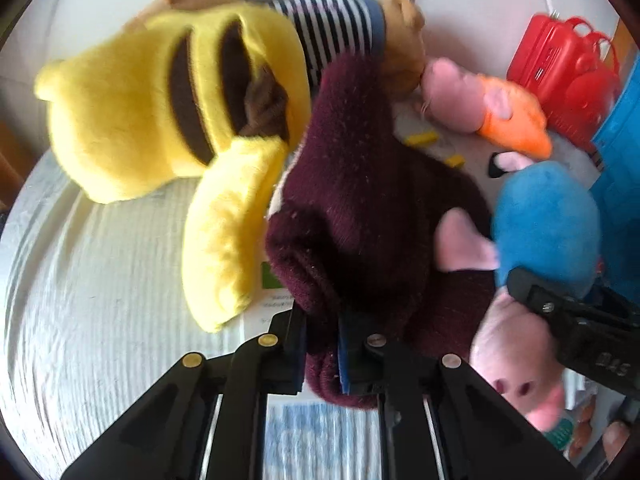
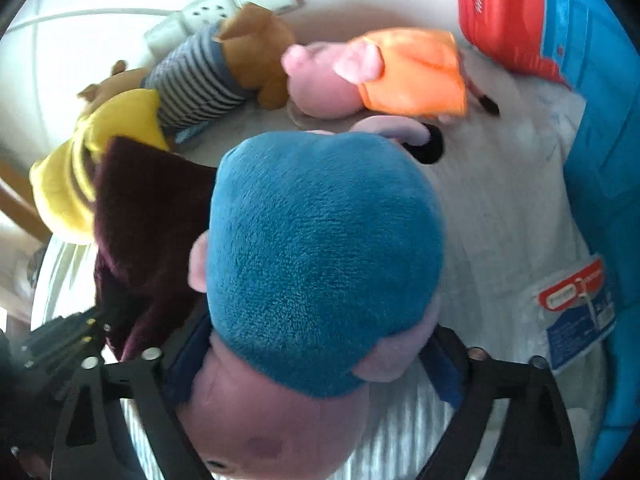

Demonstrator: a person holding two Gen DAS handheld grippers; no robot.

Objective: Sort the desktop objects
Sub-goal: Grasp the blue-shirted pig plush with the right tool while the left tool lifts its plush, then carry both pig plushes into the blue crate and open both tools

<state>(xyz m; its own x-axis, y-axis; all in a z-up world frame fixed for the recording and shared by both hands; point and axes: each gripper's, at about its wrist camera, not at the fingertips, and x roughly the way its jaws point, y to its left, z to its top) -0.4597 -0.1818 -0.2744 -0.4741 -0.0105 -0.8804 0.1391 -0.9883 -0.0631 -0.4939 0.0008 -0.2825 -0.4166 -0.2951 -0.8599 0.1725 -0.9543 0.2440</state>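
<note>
Left gripper: jaws closed tight on a fold of the maroon cloth, a dark, fuzzy knit item with pale lint specks. It runs from bottom centre of the left wrist view up towards centre frame, draped and bunched.

Right gripper: jaws stand wide, one finger at either side of the blue-bodied pig plush. The blue pads sit against the toy where its pink head joins the body; whether they press it cannot be told. The plush fills the centre of the right wrist view: teal pile body, pink head at bottom centre, pink arm at left.

Other items noted: yellow plush with brown stripes, upper left of the left view; striped-shirt brown plush, upper left of the right view; orange-dressed pig plush, upper centre; red plastic case, upper right; blue bin, right edge; white power strip, top. All lie on a white ribbed cover.
</note>
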